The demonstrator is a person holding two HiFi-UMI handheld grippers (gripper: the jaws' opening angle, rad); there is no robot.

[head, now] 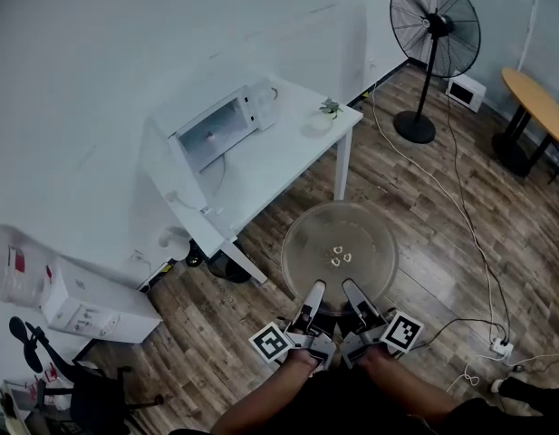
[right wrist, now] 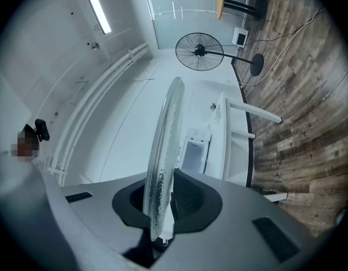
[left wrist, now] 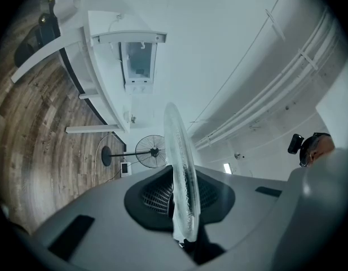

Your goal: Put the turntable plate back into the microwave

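The clear glass turntable plate (head: pixel 339 243) hangs level over the wood floor, held at its near rim by both grippers. My left gripper (head: pixel 313 290) and right gripper (head: pixel 353 288) sit side by side, each shut on the rim. In the left gripper view the plate (left wrist: pixel 182 168) stands edge-on between the pads of that gripper (left wrist: pixel 182 208). The right gripper view shows the plate (right wrist: pixel 165 157) the same way in its gripper (right wrist: pixel 159 213). The white microwave (head: pixel 216 130) stands on the white table (head: pixel 279 166) ahead to the left, its door open. The microwave (left wrist: pixel 138 66) (right wrist: pixel 192 150) lies beyond the plate in both gripper views.
A small potted plant (head: pixel 329 109) sits on the table's far corner. A black standing fan (head: pixel 433 25) is at the back right, with cables (head: pixel 460 216) trailing to a power strip (head: pixel 501 344). A wooden table (head: pixel 537 102) is far right; white boxes (head: pixel 89 306) and a chair (head: pixel 89 392) lie left.
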